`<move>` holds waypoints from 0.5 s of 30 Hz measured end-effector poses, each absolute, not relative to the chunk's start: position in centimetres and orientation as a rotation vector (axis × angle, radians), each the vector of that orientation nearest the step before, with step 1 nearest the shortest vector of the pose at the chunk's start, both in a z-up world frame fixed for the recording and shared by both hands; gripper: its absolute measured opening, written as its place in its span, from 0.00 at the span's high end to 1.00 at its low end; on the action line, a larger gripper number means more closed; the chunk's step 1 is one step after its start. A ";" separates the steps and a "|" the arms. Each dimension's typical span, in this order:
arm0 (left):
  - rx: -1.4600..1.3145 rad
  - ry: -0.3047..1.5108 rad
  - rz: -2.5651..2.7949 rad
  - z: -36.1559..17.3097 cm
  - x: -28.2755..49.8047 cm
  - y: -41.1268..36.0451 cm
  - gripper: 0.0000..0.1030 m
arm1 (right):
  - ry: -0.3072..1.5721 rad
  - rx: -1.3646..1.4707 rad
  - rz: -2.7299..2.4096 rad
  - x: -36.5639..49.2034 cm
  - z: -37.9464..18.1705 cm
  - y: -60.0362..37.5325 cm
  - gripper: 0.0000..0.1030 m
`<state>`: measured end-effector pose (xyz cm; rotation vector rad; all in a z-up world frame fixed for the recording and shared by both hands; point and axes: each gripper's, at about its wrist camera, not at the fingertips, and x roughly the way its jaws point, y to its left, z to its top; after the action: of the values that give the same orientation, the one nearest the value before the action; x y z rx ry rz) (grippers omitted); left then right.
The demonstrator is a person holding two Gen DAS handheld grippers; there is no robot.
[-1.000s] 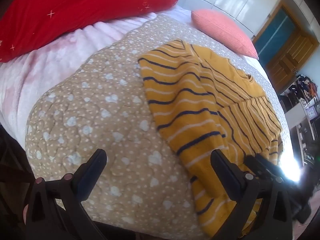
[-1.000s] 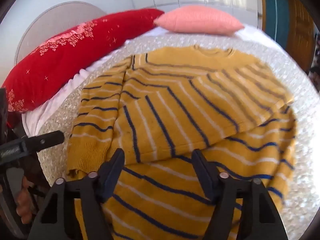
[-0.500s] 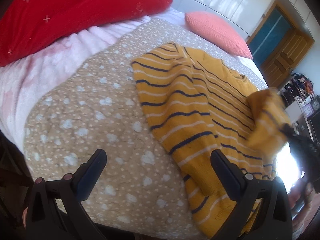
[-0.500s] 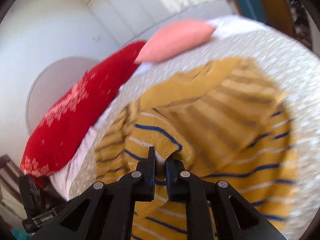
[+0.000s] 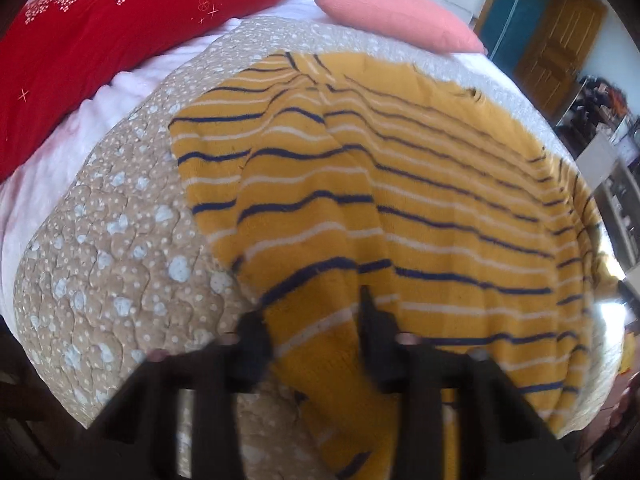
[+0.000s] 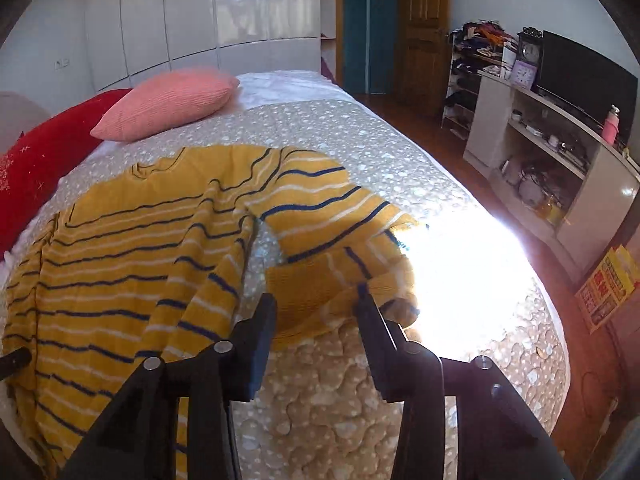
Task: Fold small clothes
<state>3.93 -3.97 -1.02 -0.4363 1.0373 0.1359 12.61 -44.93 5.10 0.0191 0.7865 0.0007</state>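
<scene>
Soft, floppy yellow striped sweater (image 5: pixel 400 200) on the bed (image 6: pixel 360 400), best gripped at hem or cuff; left tool (image 5: pixel 316 332) and right tool (image 6: pixel 316 320) both released, straddling fabric.

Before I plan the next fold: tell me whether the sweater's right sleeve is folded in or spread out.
Spread out. The right sleeve lies off to the side of the sweater body, with bare quilt between them; its cuff sits between the right gripper's open fingers.
</scene>
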 end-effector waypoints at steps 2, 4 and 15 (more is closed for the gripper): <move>-0.471 1.010 0.170 -0.4 3.2 -2.6 0.79 | 0.800 0.011 0.009 11.7 4.4 -45.7 0.53; -0.511 0.991 0.207 0.1 2.4 -1.0 0.83 | 0.810 -0.007 0.029 11.6 4.5 -45.5 0.53; -0.495 0.927 0.575 0.5 -1.5 8.7 0.71 | 0.864 0.116 0.106 11.1 2.3 -43.9 0.53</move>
<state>-1.53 8.69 0.55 -0.4954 0.9265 0.5746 11.06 -43.85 2.30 0.1158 0.8640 0.1055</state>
